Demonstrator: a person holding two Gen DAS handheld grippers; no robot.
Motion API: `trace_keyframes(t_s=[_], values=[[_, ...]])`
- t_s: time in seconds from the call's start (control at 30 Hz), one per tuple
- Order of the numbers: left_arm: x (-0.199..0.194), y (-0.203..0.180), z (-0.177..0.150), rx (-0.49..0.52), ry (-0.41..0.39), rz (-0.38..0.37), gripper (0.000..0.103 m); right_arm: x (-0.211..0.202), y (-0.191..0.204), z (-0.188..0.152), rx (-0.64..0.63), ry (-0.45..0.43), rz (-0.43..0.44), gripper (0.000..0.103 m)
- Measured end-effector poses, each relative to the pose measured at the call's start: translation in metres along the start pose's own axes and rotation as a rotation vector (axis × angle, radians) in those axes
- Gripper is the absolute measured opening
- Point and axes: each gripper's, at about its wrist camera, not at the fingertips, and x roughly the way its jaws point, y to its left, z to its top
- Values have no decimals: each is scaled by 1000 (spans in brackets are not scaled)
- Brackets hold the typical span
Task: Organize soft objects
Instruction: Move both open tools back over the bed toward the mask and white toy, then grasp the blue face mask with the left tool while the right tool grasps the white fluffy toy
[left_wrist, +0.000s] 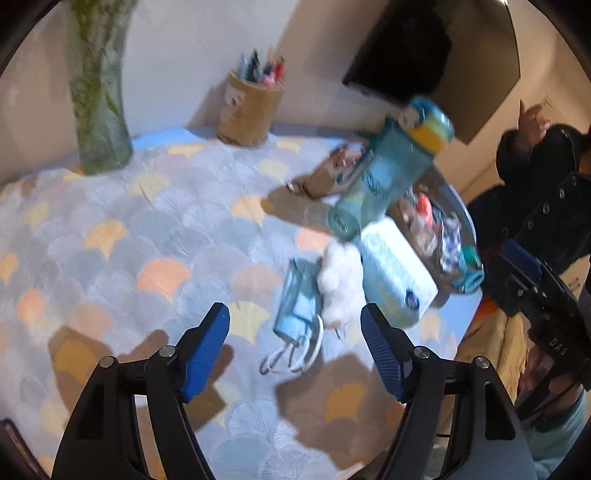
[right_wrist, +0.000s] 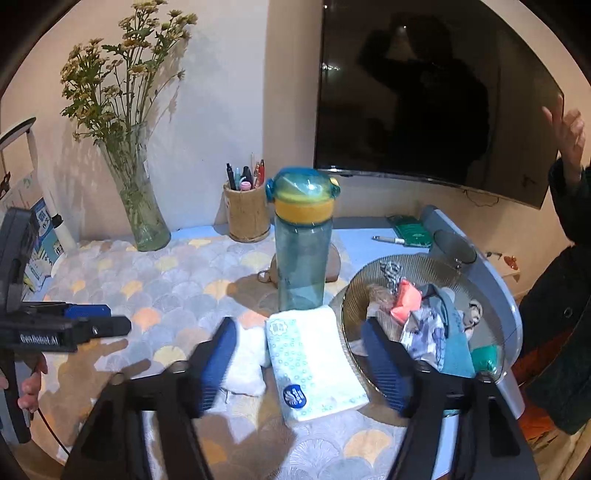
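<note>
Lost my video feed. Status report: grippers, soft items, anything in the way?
Left gripper open, empty. Right gripper open, empty, over the tissue pack. Cotton wad and face mask loose beside the glass bowl. Water bottle stands close behind.

Left gripper and right gripper: black frames, ribbed blue pads, silver pivot screws. White lettering on the side. Person's dark buttoned coat.

Cream wall behind the table, dark wall-mounted screen at two o'clock, table with pale blue top under a scallop-patterned cloth, warm light from the right casting shadows toward nine o'clock
</note>
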Motion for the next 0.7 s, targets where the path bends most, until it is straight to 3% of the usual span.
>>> trace_keyframes(t_s=[0.13, 0.2, 0.37, 0.4, 0.43, 0.47, 0.5, 0.6, 0.7], values=[[38, 5, -11, -37, 78, 4, 72, 10, 2, -15, -25, 9, 96, 76], [54, 4, -14, -29, 92, 21, 72, 18, 8, -24, -45, 34, 185, 76], [75, 5, -7, -41, 54, -9, 72, 41, 31, -44, -131, 103, 303, 76], [81, 3, -6, -11, 56, 26, 69, 47, 36, -48, -145, 116, 317, 76], [85, 2, -6, 18, 60, 76, 63, 55, 42, -51, -165, 131, 325, 76], [90, 0, -6, 51, 63, 137, 47, 62, 48, -53, -187, 141, 320, 76], [95, 1, -7, 63, 76, 157, 43, 73, 54, -56, -220, 150, 293, 76], [104, 9, -8, 14, 108, 90, 39, 96, 64, -58, -264, 156, 190, 76], [106, 13, -3, -7, 112, 46, 36, 117, 61, -56, -228, 194, 195, 75]])
